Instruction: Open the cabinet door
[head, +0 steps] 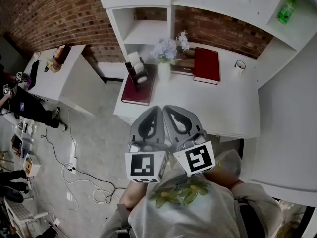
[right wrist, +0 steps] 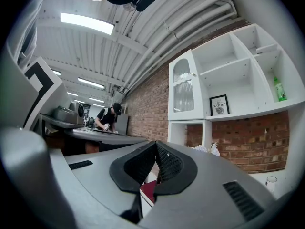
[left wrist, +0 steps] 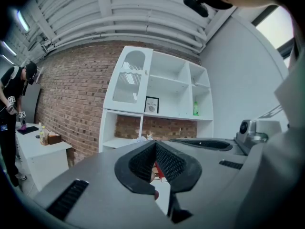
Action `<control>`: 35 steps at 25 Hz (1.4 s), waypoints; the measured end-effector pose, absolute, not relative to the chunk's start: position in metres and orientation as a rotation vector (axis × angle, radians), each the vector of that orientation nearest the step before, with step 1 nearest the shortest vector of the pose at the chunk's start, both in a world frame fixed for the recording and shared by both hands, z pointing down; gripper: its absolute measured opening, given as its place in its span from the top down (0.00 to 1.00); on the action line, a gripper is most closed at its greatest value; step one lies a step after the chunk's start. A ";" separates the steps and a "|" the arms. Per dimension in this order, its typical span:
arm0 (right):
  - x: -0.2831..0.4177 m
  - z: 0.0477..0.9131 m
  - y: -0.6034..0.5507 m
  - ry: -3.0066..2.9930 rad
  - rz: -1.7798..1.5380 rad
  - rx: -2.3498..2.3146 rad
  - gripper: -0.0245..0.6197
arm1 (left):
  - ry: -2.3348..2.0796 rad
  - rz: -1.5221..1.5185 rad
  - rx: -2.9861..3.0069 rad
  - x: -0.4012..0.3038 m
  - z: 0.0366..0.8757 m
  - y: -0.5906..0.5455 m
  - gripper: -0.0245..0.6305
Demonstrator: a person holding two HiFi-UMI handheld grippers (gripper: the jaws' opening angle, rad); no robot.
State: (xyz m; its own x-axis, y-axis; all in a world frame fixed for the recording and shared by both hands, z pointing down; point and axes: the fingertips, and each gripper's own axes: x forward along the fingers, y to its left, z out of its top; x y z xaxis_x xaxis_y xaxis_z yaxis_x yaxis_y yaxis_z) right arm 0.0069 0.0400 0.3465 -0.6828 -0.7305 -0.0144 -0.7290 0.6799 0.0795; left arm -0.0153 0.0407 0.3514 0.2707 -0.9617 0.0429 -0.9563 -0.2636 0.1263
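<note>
Judging the step as the approach: door untouched. The left gripper [left wrist: 155, 146] and right gripper [right wrist: 156, 146] are both pinched closed with nothing between the jaws, side by side and pointing level. The cabinet door [left wrist: 129, 78], with an arched glass panel, looks closed; it sits ahead of and well above both tips, beyond the desk [head: 237, 110]. Handle too small to confirm. Advice: lift one gripper to door height, spread the jaws before contact, grip the free edge, pull along the hinge arc.

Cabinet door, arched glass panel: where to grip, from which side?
Take the cabinet door at its right edge, next to the open shelves, coming level from the front. Any handle is too small to see; hinges probably sit on its outer left side.
</note>
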 end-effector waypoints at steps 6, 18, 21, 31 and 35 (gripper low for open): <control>0.000 0.347 -0.007 -2.874 -0.012 1.222 0.93 | -1.834 -0.046 2.423 -0.021 0.346 -0.006 0.95; -0.013 0.326 -0.083 -2.929 -0.116 1.137 0.92 | -1.873 -0.058 2.452 -0.041 0.331 -0.076 0.95; -0.011 0.318 -0.100 -2.940 -0.171 1.137 0.92 | -1.885 -0.068 2.447 -0.044 0.329 -0.088 0.95; 0.000 0.290 -0.151 -2.920 -0.332 1.202 0.92 | -1.873 -0.018 2.471 -0.039 0.336 -0.117 0.95; 0.010 0.273 -0.176 -2.905 -0.389 1.268 0.87 | -1.839 -0.004 2.485 -0.033 0.339 -0.126 0.95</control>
